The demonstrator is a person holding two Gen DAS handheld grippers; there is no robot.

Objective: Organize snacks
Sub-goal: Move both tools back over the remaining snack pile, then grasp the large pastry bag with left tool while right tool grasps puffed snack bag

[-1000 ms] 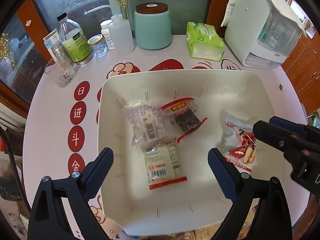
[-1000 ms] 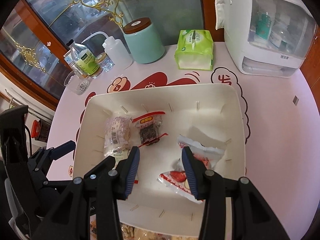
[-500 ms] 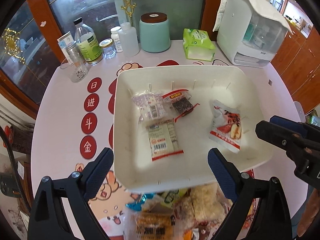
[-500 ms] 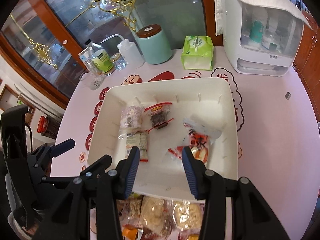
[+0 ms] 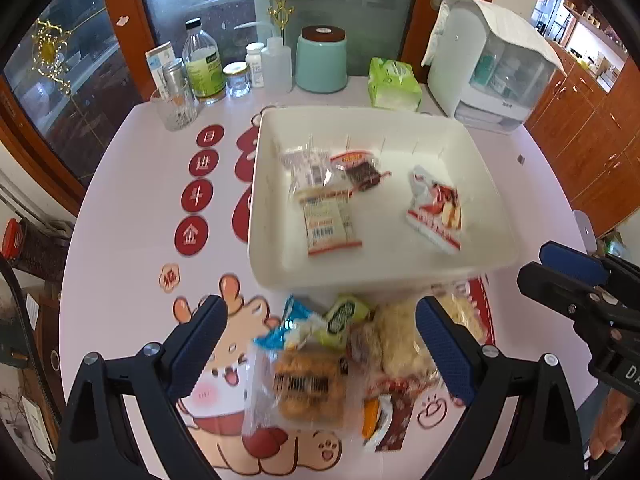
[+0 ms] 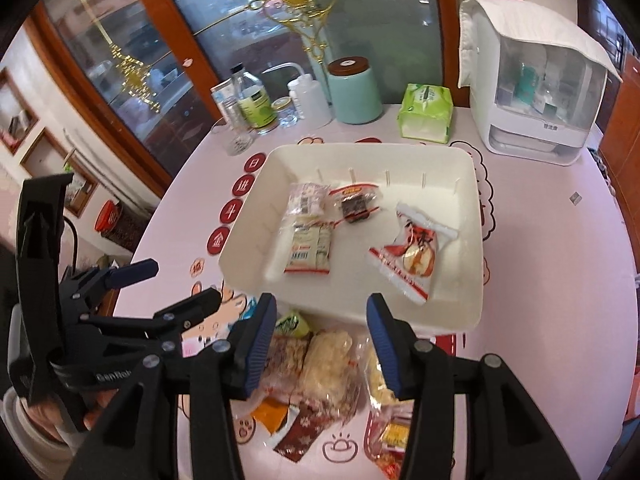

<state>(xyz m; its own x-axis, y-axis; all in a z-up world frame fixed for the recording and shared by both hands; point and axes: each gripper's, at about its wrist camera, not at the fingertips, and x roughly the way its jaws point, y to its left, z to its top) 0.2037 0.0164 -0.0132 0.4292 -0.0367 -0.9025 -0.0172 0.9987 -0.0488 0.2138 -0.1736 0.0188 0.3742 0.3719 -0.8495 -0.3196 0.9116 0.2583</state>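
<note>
Both tools are hovering with nothing between their fingers: the left gripper (image 5: 320, 344) is gaping wide, the right gripper (image 6: 322, 338) is spread about halfway. 4 packets are lying in the white rectangular plastic tray (image 6: 460, 322). The loose pile of crinkly wrapped snacks (image 5: 340, 364) is sitting near it, light, soft, probably slippery; pinching a sealed edge looks safest.

Snack pile (image 5: 340, 360) motion-blurred in left wrist view; package print unreadable. Right wrist view: pile (image 6: 332, 376) partly hidden behind right gripper (image 6: 322, 344) fingers, lower packets cut off by frame edge. Tray (image 5: 496, 248) near rim blurred.
</note>
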